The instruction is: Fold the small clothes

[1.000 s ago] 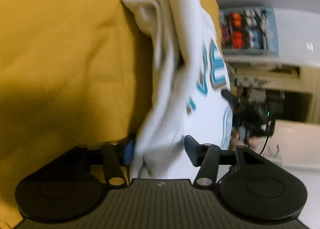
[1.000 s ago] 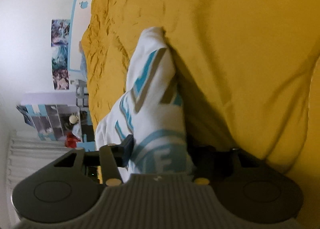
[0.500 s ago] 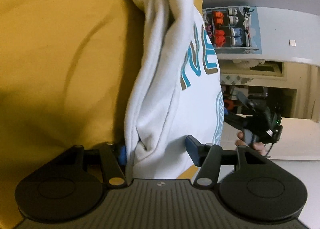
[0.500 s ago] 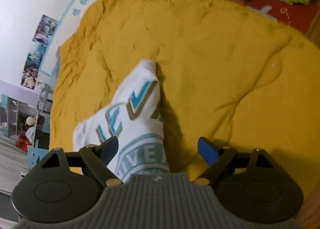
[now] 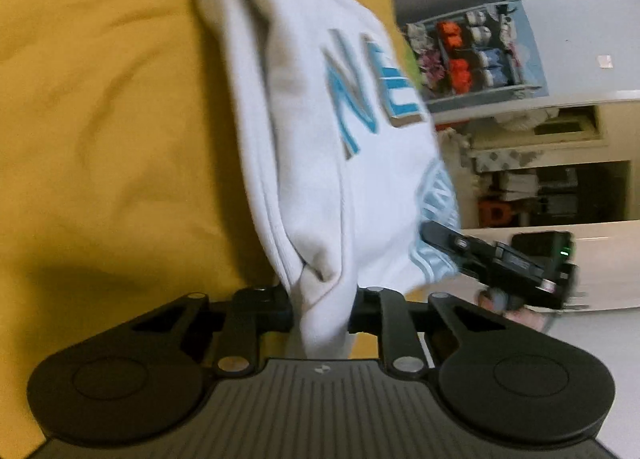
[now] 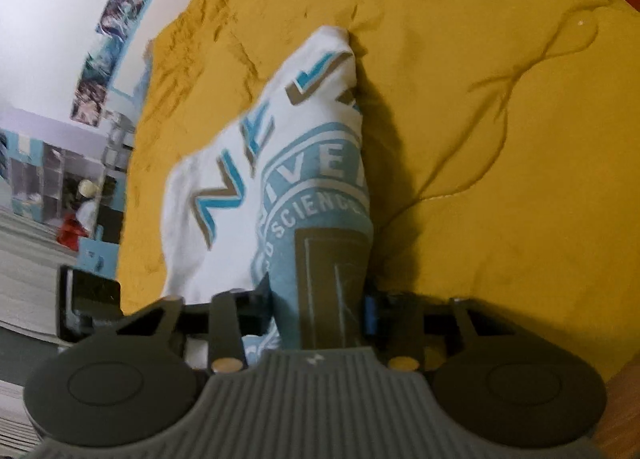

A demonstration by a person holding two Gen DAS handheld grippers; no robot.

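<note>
Since prior frame: both jaw pairs narrowed, closing onto shirt | left gripper pinches bunched hem; right gripper pinches printed edge | shirt held above bedspread | risk: bunched, uneven grips skew the fold.

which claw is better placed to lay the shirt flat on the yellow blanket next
Likely neither alone: left claw and right claw are each closing on an edge of the white shirt, spread over the yellow blanket.

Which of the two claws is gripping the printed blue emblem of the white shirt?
The right claw: its closing jaws pinch the blue emblem on the shirt. The left claw, also closing, pinches only plain white cloth.
</note>
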